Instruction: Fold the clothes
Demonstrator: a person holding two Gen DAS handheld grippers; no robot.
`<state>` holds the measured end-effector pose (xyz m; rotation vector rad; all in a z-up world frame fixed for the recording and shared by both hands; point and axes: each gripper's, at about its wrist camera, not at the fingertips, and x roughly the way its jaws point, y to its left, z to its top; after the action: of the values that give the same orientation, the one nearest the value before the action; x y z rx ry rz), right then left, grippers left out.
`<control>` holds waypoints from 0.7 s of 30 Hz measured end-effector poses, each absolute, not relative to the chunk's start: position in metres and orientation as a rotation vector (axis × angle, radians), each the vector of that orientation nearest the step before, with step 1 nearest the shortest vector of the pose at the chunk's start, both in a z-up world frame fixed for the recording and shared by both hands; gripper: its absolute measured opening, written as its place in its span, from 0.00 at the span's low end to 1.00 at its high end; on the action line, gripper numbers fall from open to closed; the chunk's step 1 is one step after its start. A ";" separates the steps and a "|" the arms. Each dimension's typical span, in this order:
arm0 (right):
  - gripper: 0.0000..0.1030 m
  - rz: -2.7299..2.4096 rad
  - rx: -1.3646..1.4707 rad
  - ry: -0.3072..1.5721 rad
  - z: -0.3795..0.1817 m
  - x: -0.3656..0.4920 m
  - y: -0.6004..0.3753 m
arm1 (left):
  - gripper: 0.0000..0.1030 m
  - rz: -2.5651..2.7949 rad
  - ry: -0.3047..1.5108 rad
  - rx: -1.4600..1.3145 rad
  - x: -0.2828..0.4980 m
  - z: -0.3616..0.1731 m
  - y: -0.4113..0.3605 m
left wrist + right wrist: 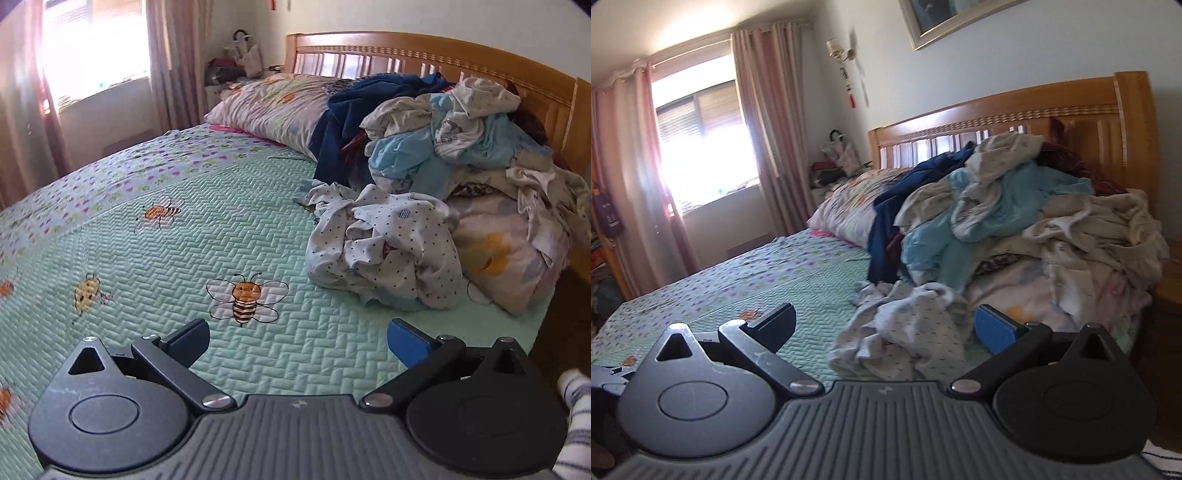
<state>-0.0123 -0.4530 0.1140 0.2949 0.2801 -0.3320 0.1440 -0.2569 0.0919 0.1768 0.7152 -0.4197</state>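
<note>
White star-dotted garment (384, 247) lies crumpled on the quilt, in front of the rest; behind it a messy pile of clothes (454, 136), blue, navy, cream, heaped by the headboard

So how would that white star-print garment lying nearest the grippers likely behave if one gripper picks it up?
The star-print garment lies crumpled in soft folds, so it would probably droop limply. It looks thin, likely light. Bunched layers may mean a single pinch lifts only part, the rest trailing on the quilt.
</note>
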 end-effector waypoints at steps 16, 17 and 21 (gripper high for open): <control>0.99 -0.319 0.321 0.336 0.068 -0.007 -0.420 | 0.99 -0.320 0.735 0.117 0.143 0.073 -0.234; 0.99 -0.313 0.327 0.333 0.066 -0.006 -0.417 | 0.99 -0.313 0.727 0.118 0.142 0.074 -0.232; 0.99 -0.308 0.337 0.332 0.056 -0.006 -0.407 | 0.99 -0.289 0.679 0.134 0.130 0.079 -0.227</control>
<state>-0.0064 -0.4068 0.0561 0.3372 0.3315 -0.3081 0.1301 -0.2269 0.0786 0.1343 0.6792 -0.2891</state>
